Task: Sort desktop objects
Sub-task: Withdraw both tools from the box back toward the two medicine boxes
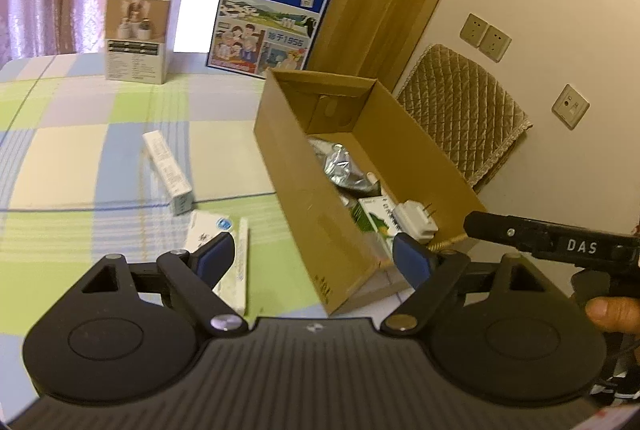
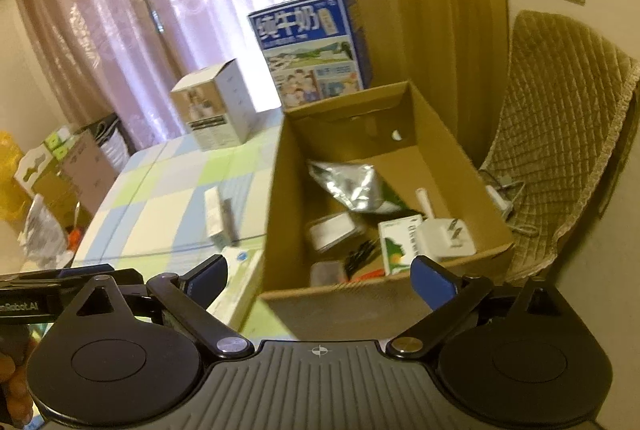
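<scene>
Left wrist view: the left hand-held gripper is standing wide, nothing lying between its blue pads, hanging over the desk at the near corner of the open cardboard box. On the checked cloth, left of the box, a long white carton is lying flat; nearer the pads, a flat white packet and a slim white box are lying side by side, just touching. Inside the cardboard box: a silver foil pouch, a green-and-white carton and a white plug adapter. This view alone is showing the other tool's black body marked DAS at the right edge, with a fingertip below it, and a wall socket.

Right wrist view: the right hand-held gripper is likewise gaping wide and empty, hanging above the box's near wall. This view alone is showing the box floor in full: a pale lidded container, dark slim items too blurred to identify, and a white tube; also stacked cartons beyond the desk's left edge.

Both views are showing a blue milk case and a white product box standing upright at the desk's far side, and a quilted chair cover.
</scene>
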A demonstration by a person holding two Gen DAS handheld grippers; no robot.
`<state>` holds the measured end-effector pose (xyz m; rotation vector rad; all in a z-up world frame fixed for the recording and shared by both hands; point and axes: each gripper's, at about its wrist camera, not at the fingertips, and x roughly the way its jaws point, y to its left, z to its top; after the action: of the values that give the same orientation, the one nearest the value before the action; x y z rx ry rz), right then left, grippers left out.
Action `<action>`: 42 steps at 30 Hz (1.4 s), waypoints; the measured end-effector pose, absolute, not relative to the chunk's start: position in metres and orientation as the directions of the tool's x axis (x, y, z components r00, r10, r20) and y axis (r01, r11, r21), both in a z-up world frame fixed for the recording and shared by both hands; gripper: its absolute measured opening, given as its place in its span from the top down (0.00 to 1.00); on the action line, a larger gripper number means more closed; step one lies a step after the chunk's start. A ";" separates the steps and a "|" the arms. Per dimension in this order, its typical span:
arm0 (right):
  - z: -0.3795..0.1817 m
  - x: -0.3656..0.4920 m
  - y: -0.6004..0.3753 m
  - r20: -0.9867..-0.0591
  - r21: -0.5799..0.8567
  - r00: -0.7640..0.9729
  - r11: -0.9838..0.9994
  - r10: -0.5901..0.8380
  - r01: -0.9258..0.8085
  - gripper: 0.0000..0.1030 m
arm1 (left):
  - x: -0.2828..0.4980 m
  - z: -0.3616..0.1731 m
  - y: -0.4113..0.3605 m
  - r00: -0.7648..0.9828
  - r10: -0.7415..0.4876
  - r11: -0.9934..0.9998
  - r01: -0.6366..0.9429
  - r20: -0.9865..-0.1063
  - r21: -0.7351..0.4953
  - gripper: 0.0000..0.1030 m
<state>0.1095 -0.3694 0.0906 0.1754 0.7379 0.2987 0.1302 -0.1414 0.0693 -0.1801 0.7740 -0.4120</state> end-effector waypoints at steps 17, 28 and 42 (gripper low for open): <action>0.083 0.068 -0.306 -0.659 0.251 0.643 0.920 0.391 -0.302 0.04 | 0.059 0.068 -0.059 0.682 -0.324 0.941 0.163 -0.656 -0.295 0.17; 0.060 0.069 -0.267 -0.692 0.244 0.590 0.904 0.417 -0.351 0.02 | 0.050 0.058 -0.019 0.688 -0.236 0.966 0.089 -0.686 -0.244 0.16; 0.012 0.116 -0.208 -0.738 0.244 0.519 0.887 0.432 -0.392 0.02 | 0.084 0.030 0.013 0.677 -0.146 0.983 0.018 -0.721 -0.182 0.14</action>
<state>0.1158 -0.2077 0.0123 0.0491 0.8986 0.4945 0.0836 0.0133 0.0302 -0.1645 0.8229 -0.0928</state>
